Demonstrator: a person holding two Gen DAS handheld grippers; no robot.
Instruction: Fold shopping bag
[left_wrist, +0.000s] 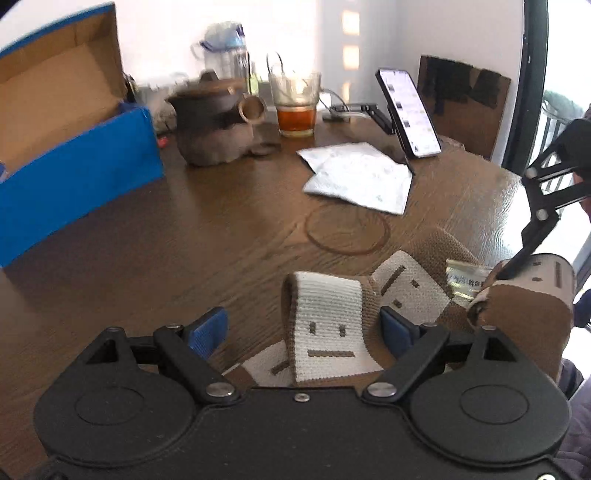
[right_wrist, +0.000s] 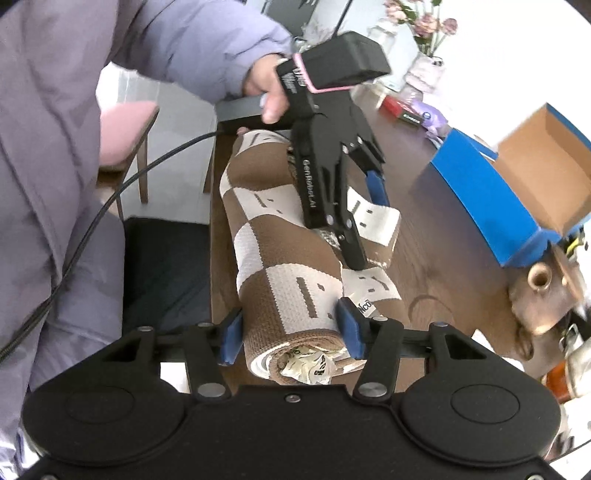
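I am inspecting from the remote station, taking the table (right_wrist: 436, 258) as my reference. The shopping bag (right_wrist: 280, 236) — brown and white knit, checkered with small faces — is lying rolled into a thick tube along the table's near edge, beside the person's lilac sleeve (right_wrist: 92, 74). Its strap (left_wrist: 325, 328) is standing up in a loop further in on the tabletop.

The right gripper (right_wrist: 291, 325) is pinching the roll's open end, both blue pads pressing on the knit. The left gripper (left_wrist: 303, 328) is hovering spread over the strap; the loop is sitting between the jaws, but the pads are not touching it.

Risks, in my judgement: the roll is being held at one end only, so it may be loosening along its length and springing open; a loose corner is already poking out on the tabletop side. The springy strap could be slipping aside as the jaws come in.

The right wrist view is showing crumpled paper stuffed inside the roll's end, plus the whole roll and the person's hand (right_wrist: 266, 92) — none of which the left wrist view gives. The left view alone is showing the phone (left_wrist: 408, 112) on its stand and a glass of tea (left_wrist: 295, 105) at the table's far side.
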